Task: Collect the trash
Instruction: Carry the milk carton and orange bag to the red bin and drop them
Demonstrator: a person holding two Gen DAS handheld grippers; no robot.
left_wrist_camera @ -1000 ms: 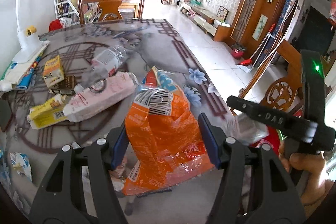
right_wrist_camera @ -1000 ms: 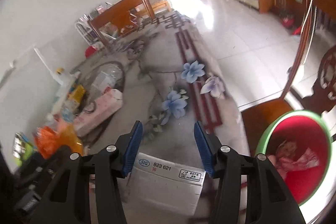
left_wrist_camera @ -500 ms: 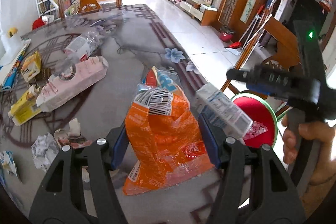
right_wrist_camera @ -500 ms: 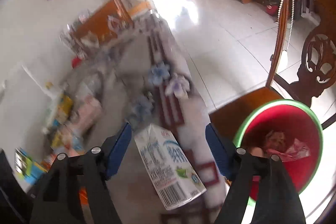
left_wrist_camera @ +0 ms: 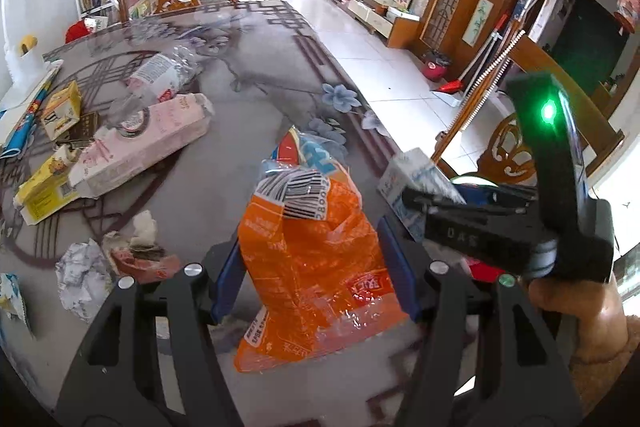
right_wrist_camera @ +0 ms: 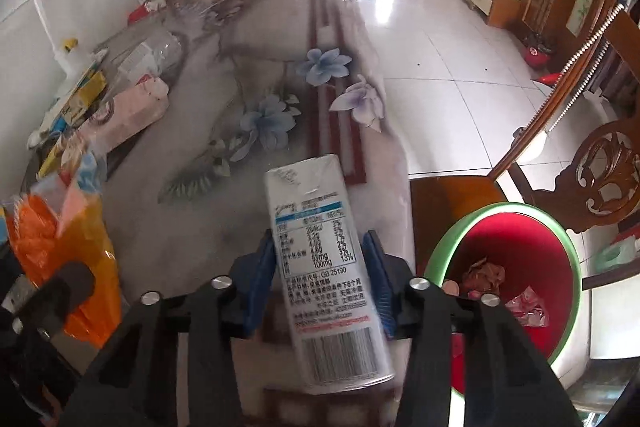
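1. Left gripper (left_wrist_camera: 312,283) has its blue pads pressed against both sides of an orange snack bag (left_wrist_camera: 316,267), closed onto it about as wide as the crumpled bag; the bag stands upright between the fingers above the table (left_wrist_camera: 248,75).
2. Right gripper (right_wrist_camera: 320,279) clamps a white milk carton (right_wrist_camera: 324,267) between its blue pads, jaws narrowed to the carton's width; the carton points away from the camera, its label and barcode facing up.
3. Seen from the left wrist, the right gripper (left_wrist_camera: 480,227) sits just beside the orange bag, with the carton (left_wrist_camera: 416,183) jutting out in front of it.
4. Beside the table, near the right gripper, a red bin (right_wrist_camera: 520,267) with a green rim stands on a wooden chair (right_wrist_camera: 600,179), already holding some crumpled wrappers.
5. Further back on the table lie a pink carton (left_wrist_camera: 148,143), a crushed clear bottle (left_wrist_camera: 160,75), yellow boxes (left_wrist_camera: 60,107) and crumpled paper (left_wrist_camera: 84,275).
6. In the left wrist view the bin is almost wholly hidden behind the right gripper; the bottom of the milk carton is blurred, and whether it touches the table cannot be told.
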